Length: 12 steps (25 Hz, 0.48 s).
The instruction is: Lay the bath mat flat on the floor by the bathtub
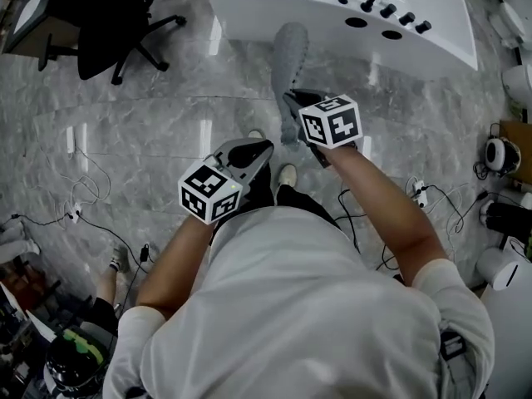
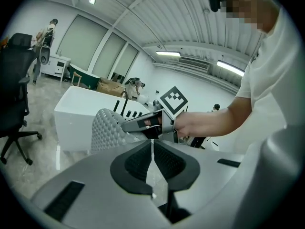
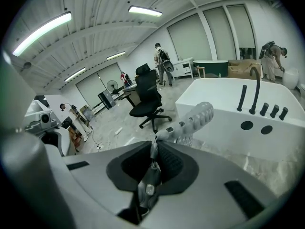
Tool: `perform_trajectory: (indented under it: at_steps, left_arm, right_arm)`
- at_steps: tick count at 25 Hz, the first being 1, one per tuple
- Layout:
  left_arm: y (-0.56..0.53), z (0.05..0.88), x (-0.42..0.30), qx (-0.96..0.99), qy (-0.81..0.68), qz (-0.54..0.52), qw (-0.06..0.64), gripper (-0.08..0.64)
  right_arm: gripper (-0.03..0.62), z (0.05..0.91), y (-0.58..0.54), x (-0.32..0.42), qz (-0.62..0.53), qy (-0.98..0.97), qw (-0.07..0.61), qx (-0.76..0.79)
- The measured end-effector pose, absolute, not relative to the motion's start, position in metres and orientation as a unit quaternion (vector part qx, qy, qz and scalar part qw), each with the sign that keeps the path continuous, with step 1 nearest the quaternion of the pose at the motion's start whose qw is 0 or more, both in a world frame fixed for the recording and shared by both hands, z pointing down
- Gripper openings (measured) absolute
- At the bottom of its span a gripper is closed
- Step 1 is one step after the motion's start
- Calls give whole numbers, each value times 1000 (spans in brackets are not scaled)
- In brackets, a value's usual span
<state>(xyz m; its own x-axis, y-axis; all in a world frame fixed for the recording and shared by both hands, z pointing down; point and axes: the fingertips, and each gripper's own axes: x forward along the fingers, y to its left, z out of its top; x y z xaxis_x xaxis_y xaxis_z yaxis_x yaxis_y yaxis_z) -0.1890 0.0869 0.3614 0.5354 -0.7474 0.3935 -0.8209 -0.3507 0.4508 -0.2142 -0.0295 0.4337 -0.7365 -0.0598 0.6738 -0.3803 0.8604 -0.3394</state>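
A grey, bumpy bath mat (image 1: 291, 52) hangs bunched up above the floor in front of the white bathtub (image 1: 266, 7). My right gripper (image 1: 293, 98) is shut on the mat's edge. In the right gripper view the mat (image 3: 193, 120) runs out from between the jaws of that gripper (image 3: 155, 149) toward the tub (image 3: 219, 104). My left gripper (image 1: 264, 146) is lower and to the left, clear of the mat. In the left gripper view its jaws (image 2: 152, 149) are shut with nothing between them. The mat (image 2: 107, 130) and the right gripper (image 2: 145, 123) are just ahead of it.
A black office chair (image 1: 108, 23) stands at the upper left. Cables and a power strip (image 1: 79, 198) lie on the marble floor at left, more cables (image 1: 432, 194) at right. White devices (image 1: 503, 152) line the right edge. The person's shoes (image 1: 287, 173) are below the grippers.
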Motion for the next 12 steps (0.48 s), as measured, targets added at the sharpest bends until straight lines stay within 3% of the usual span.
perform_trajectory:
  at_steps: [12]
  left_arm:
    - [-2,402,-278,843,-421,53,330,29]
  right_arm:
    - [41,472,-121,-315,256,-895,328,163]
